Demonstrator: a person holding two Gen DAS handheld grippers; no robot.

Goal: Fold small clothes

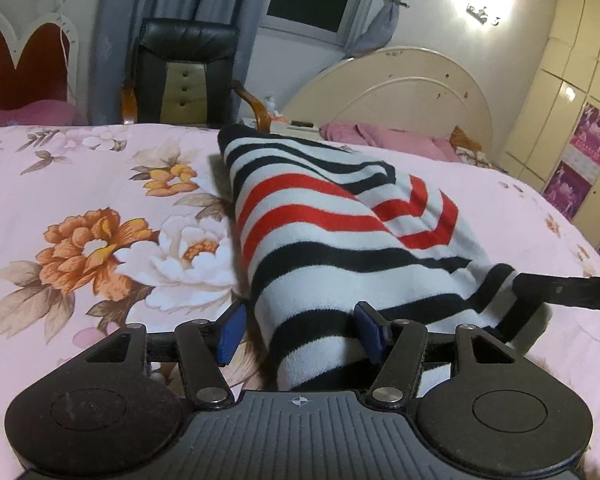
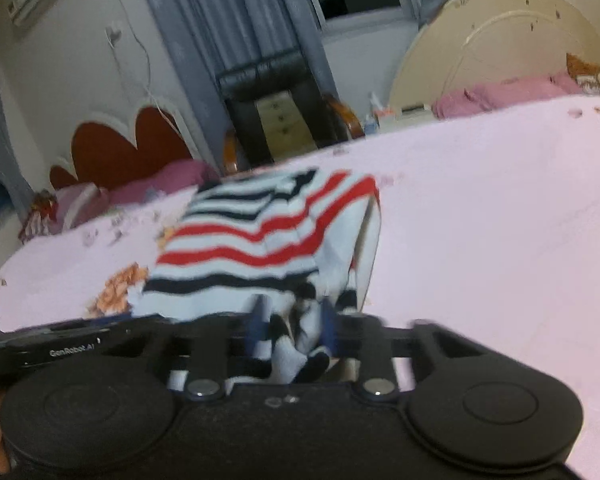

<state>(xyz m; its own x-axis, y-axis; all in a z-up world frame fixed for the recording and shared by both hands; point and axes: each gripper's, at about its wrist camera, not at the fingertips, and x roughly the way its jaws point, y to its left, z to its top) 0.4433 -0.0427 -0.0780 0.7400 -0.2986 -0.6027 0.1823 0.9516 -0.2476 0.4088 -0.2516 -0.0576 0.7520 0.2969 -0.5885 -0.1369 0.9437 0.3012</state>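
"genrobot.ai" on left gripper (image 2: 40,344)

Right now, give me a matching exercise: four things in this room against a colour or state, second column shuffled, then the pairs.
Things:
1. jumper
2. chair
3. sheet
4. right gripper

Descriptions:
A. black leather with wooden arms
B. pink with flower print
C. shut on bunched cloth
D. white with red and black stripes

Pairs: 1-D, 2-A, 3-B, 4-C
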